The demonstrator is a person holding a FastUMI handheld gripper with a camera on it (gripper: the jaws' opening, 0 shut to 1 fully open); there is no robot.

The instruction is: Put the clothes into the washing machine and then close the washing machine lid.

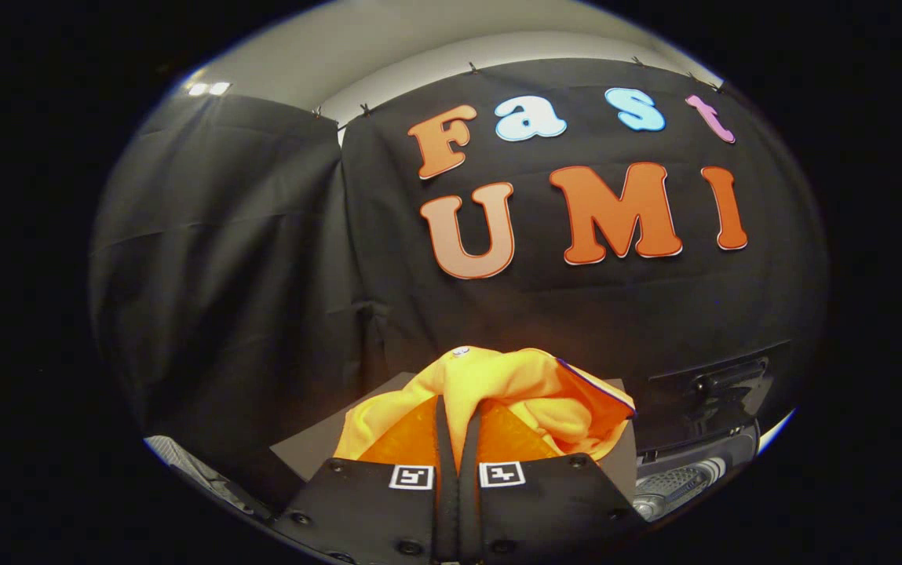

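The gripper point(458, 416) is held level, facing the booth's black cloth wall point(246, 259), its 2 fingers point(443, 439) clenched on 1 yellow-orange garment point(513, 384) bunched up just ahead of them. The washing machine point(710, 424), 1 dark unit, sits low beside the garment.

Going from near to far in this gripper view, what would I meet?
Gripper, its fingers closed on a fold of cloth → yellow-orange garment bunched between and just beyond them → grey board under the garment → black cloth wall behind everything.
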